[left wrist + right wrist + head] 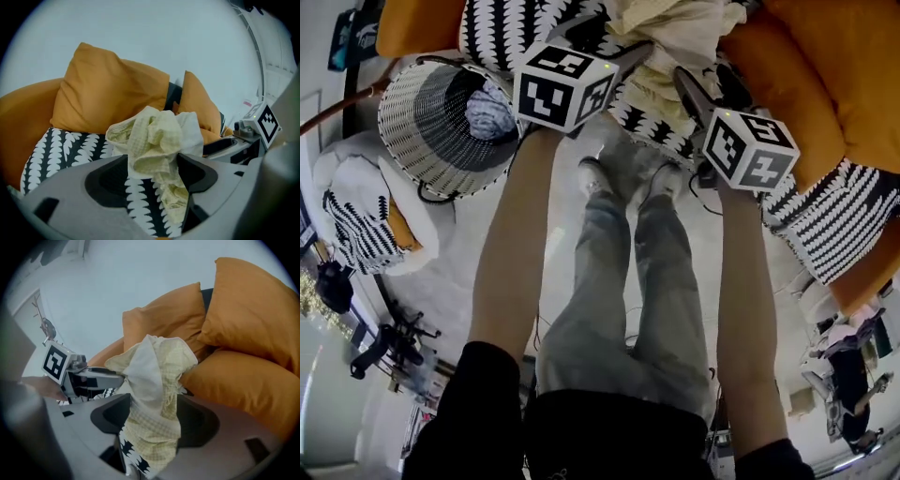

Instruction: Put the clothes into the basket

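At the far left of the head view a round woven basket (398, 141), striped black and white, stands on the floor just beside the sofa, with a bluish-grey cloth (490, 112) lying inside it. Right of the basket, the left gripper (152, 171) reaches down onto the sofa seat. Its jaws are spread wide, and a pale yellow checked garment (157, 140) is bunched up in the gap between them. The cloth brushes their inner faces and is not squeezed flat. The garment lies in a crumpled heap on a black-and-white leaf-patterned cover (65, 147), well apart from the basket and in front of the orange cushions (105, 91). Below the grippers in the head view, the person's legs in grey jeans (614, 300) stand on the pale floor between the two bare forearms. Further right, the right gripper (152, 420) comes at the same heap from the other side. Its jaws are also held wide apart, with the yellow cloth and its white lining rising between them. The two grippers are close together, each showing in the other's view. At the far right, more orange cushions (839, 75) rest against a striped black-and-white pillow (844, 225).
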Demonstrator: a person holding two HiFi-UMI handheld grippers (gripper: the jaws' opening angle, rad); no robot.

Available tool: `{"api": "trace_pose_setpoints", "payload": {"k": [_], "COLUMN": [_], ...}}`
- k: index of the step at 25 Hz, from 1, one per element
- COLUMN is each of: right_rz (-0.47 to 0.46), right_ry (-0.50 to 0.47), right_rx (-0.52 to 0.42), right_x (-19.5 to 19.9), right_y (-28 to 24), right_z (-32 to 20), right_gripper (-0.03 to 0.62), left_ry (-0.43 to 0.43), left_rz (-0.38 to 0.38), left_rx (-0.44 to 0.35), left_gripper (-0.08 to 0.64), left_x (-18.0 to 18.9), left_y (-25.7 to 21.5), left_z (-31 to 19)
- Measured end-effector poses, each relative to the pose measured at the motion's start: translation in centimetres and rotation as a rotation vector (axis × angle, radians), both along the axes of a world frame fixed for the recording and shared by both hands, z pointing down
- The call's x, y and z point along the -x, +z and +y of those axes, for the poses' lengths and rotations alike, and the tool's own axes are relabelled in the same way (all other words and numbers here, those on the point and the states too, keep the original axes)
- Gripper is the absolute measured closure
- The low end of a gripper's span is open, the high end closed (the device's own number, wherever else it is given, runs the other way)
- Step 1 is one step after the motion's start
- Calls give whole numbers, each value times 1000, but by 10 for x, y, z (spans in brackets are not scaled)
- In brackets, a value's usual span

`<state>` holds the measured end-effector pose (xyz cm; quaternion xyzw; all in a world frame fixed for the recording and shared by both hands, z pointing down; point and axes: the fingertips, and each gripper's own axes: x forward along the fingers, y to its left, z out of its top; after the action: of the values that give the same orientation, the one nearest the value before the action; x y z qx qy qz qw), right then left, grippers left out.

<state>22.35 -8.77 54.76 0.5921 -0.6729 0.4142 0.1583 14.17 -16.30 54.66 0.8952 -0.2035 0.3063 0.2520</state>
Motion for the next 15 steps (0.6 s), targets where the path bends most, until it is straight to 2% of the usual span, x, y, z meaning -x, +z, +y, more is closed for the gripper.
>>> {"api": "trace_pose_setpoints", "payload": {"k": [3,6,9,13,14,15], "right_rz": [-17,-8,-4,-31,-39,-42], "right_ry": [-46,-92,-98,-101,-114,-132], "right_rx": [19,41,39,16,7,-3], "right_x": [2,5,0,-3,-1,1], "right_y": [23,50,68,78,79,78], "right_z": [-5,-10,-16,-18,-19,-21], "right_gripper": [321,321,321,322,330,413], "left_ry": [1,37,62,75,73,70], "left_rz": [-7,-77,-140,-142,-129,-112], "left_rx": [7,20,18,12,12,13], "left_gripper": [244,229,225,225,225,227], "left_x": [-14,-22,-34,-48,-50,-51], "left_y": [22,49,68,85,86,85], "left_z": [-22,-33,-39,-36,-35,-34]}}
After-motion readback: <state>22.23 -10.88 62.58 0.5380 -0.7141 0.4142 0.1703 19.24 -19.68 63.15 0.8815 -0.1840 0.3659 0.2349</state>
